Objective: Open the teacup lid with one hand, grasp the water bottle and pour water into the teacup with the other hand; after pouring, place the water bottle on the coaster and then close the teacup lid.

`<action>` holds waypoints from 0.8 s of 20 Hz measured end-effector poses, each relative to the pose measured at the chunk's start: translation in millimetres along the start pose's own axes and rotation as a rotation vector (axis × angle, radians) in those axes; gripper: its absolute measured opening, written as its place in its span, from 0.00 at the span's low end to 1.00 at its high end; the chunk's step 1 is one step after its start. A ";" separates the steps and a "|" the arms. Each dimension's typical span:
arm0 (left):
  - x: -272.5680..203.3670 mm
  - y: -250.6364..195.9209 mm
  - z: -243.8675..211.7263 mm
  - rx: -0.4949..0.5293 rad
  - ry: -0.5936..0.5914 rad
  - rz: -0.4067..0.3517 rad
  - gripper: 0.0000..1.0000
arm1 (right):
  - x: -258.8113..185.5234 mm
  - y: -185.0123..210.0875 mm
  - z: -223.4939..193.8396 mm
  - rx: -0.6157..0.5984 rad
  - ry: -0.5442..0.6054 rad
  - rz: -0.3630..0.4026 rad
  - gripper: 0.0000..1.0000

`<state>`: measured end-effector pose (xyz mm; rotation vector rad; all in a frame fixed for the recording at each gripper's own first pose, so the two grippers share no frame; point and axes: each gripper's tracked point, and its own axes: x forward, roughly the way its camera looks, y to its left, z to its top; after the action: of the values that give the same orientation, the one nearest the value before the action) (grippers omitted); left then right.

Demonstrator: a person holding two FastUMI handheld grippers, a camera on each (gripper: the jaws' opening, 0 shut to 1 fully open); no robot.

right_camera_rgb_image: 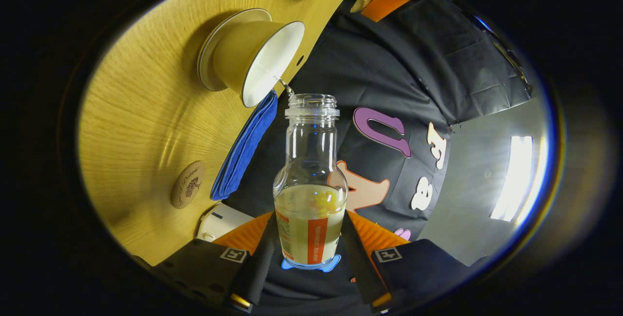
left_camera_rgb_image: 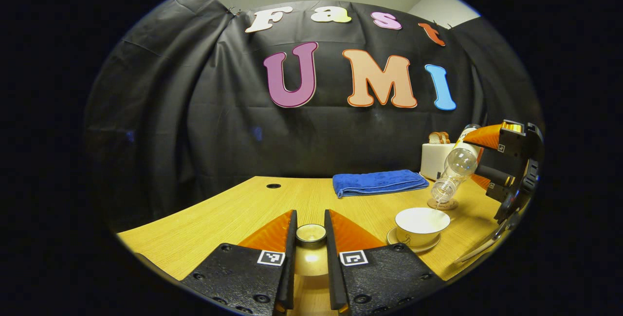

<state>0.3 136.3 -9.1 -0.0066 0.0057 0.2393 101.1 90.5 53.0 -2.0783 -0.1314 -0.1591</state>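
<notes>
Teacup (left_camera_rgb_image: 421,224) sits open on its saucer (left_camera_rgb_image: 414,245) toward the table's right side, lid off. Water bottle (left_camera_rgb_image: 455,170) is tipped mouth-down just above the cup rim, a thin stream falling into the cup; the right gripper view shows the stream leaving the bottle mouth (right_camera_rgb_image: 312,104) toward the cup (right_camera_rgb_image: 253,60). Right gripper (right_camera_rgb_image: 311,257) is clamped on the bottle's lower body, both fingers pressed on its sides, liquid pooled at the held end. Left gripper (left_camera_rgb_image: 310,238) is closed on the teacup lid (left_camera_rgb_image: 311,233), held off to the cup's left above the table (left_camera_rgb_image: 204,228). Coaster (left_camera_rgb_image: 443,204) lies just behind the cup, under the bottle; a blue towel (left_camera_rgb_image: 377,182) and a toaster (left_camera_rgb_image: 437,158) stand further back. Judged risks: the stream is thin and near the rim, so a small wrist drift could spill onto the saucer or table; tipping further could overfill; the smooth bottle might slip in the fingers as the weight shifts.
</notes>
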 end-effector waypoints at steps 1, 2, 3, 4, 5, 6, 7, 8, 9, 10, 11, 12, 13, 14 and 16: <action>-0.7 0.2 0.2 0.000 0.000 0.000 0.26 | -0.1 0.4 2.2 -0.007 -0.004 0.000 0.78; -1.3 0.3 0.1 0.000 0.001 0.000 0.26 | 0.2 0.6 4.5 -0.018 -0.010 -0.002 0.78; -0.6 0.9 0.2 0.000 0.001 0.000 0.26 | 0.2 -0.8 7.1 -0.031 -0.016 -0.009 0.78; -1.0 0.3 0.8 0.000 0.001 0.000 0.26 | -1.2 -0.3 8.6 -0.037 -0.020 -0.012 0.79; -0.6 -0.1 0.2 0.000 0.001 -0.001 0.26 | -1.7 1.9 9.1 -0.034 -0.022 -0.005 0.78; -0.3 -0.2 0.8 0.000 0.002 0.000 0.26 | -0.9 3.3 8.6 -0.030 -0.024 -0.002 0.80; -0.2 0.6 0.4 0.000 0.002 0.000 0.26 | -0.8 2.2 9.0 -0.030 -0.025 -0.006 0.80; -0.6 0.7 0.6 0.000 0.002 0.000 0.26 | -1.4 0.0 10.9 -0.028 -0.026 -0.009 0.80; -0.7 0.2 0.0 0.000 0.002 -0.001 0.26 | -1.0 0.5 10.0 -0.017 -0.023 -0.004 0.80; -0.2 0.3 0.5 0.000 0.002 -0.001 0.26 | -0.5 6.0 7.0 0.013 -0.016 0.014 0.80; 0.0 0.4 0.9 0.001 0.001 -0.001 0.26 | -0.2 12.8 4.3 0.058 -0.005 0.042 0.80; -0.3 0.5 0.8 0.001 0.001 0.000 0.26 | -1.1 17.7 1.1 0.110 0.008 0.065 0.79; 0.0 0.8 0.1 0.001 0.002 0.000 0.26 | -1.6 21.4 -1.3 0.156 0.021 0.083 0.80; 0.6 0.4 0.8 0.001 0.001 -0.001 0.26 | -3.5 22.3 -3.0 0.199 0.033 0.094 0.80; 0.4 0.5 1.1 0.001 0.002 0.000 0.26 | -7.1 28.4 -6.0 0.287 0.049 0.125 0.77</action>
<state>0.6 136.9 -7.9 -0.0056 0.0077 0.2389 98.3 71.2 30.4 -1.7889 0.0060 -0.1076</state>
